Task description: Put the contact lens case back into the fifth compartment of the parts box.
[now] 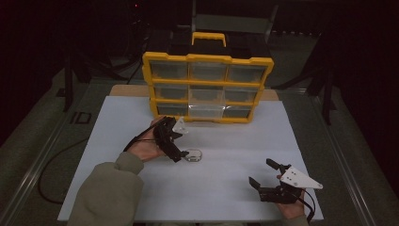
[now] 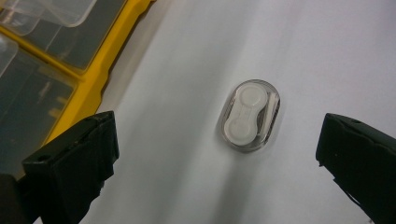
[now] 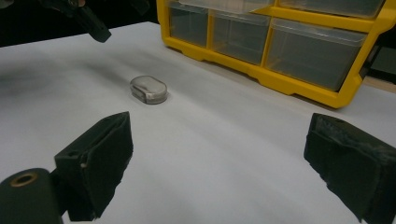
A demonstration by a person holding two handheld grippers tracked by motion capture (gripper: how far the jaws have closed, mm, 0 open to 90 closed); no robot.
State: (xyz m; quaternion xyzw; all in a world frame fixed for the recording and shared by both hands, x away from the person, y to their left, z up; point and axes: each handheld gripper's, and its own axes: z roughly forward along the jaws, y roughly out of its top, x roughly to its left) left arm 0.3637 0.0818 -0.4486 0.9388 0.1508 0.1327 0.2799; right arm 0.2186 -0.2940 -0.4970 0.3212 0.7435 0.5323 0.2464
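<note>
The white table [image 1: 226, 188] carries everything here, and the yellow drawer organizer [image 1: 207, 87] standing at its far edge serves as the landmark. Its bottom-middle clear drawer [image 1: 205, 111] looks pulled partly out toward the person, though the dim light makes that hard to confirm.

In front of the organizer, toward its left end and well apart from its base, hangs the left gripper [image 1: 184, 151], held in the person's left hand [image 1: 145, 147]. Much farther from the organizer, off toward its right end and near the table's front edge, the right gripper [image 1: 261, 175] rests with its jaws wide apart and nothing between them.

The smallest thing is the small clear case [image 2: 250, 115], an oval capsule with a white insert, lying flat on the table in front of the organizer, nearer its left half.

The step in hand appears to be the approach for a pick-up. The left gripper's jaws stand spread, and in the left gripper view the case lies between them, nearer the right jaw, and a little ahead of the tips, touching neither. The next move likely calls for lowering and easing forward until the jaws bracket the case's narrow sides, then closing gently, since a smooth rounded shell could slip out.
</note>
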